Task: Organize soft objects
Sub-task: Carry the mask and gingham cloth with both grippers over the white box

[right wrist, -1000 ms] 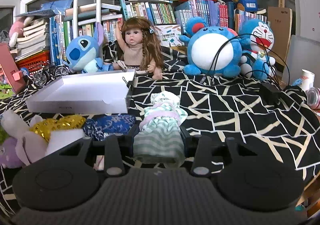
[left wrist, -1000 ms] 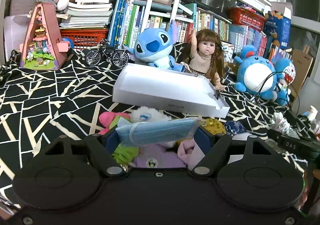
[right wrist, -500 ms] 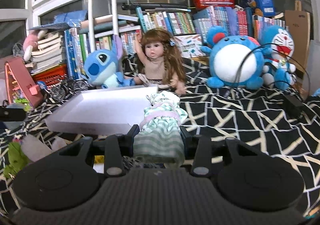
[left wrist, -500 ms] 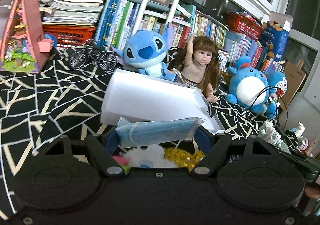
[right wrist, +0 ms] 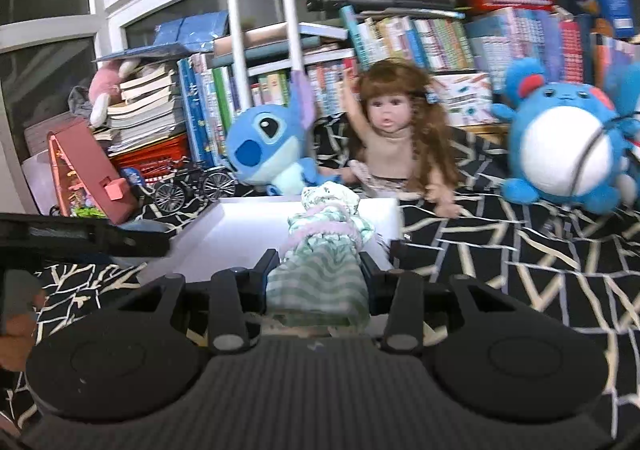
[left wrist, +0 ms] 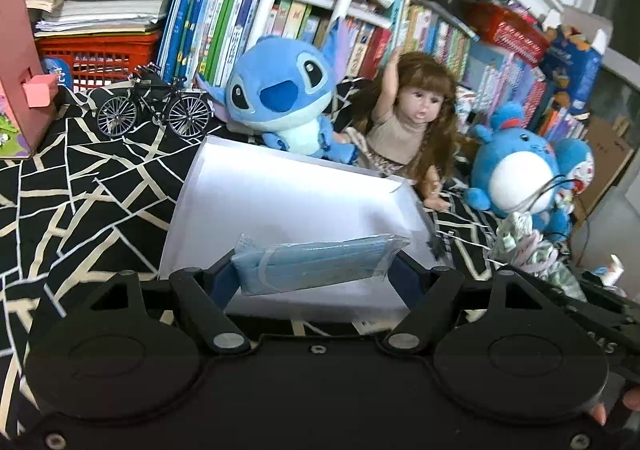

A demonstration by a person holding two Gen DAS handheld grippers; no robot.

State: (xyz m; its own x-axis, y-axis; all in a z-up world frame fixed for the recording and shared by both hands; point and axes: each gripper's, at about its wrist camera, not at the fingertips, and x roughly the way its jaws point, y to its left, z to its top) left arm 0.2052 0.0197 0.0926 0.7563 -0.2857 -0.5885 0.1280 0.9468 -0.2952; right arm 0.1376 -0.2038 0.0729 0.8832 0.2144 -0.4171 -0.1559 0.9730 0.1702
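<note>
Both grippers arrive over the white tray (left wrist: 288, 206) at once, each carrying a soft item. The left gripper (left wrist: 316, 270) has its jaws set fairly wide, clamped on the ends of a bagged pack of blue masks (left wrist: 316, 264) — a second ago that pack hung over the pile of small soft toys in front of the tray; now the pile is out of view and the pack hangs over the tray's near half. The right gripper (right wrist: 316, 270), jaws much narrower, pinches a rolled green-striped cloth (right wrist: 320, 250) with a pink band, and it too has closed in: the roll's tip now stands over the tray's near right part, where a second ago the tray lay off to its left. Neither grip has changed along the way.

Behind the tray, a blue plush (left wrist: 280, 98), a doll (left wrist: 408, 122) and a round blue plush (left wrist: 516, 174) sit against the books, untouched.

The carry looks all but finished; what is left, judging by the tray, is to lower and release each item — side by side, since both grippers crowd the same near edge.
</note>
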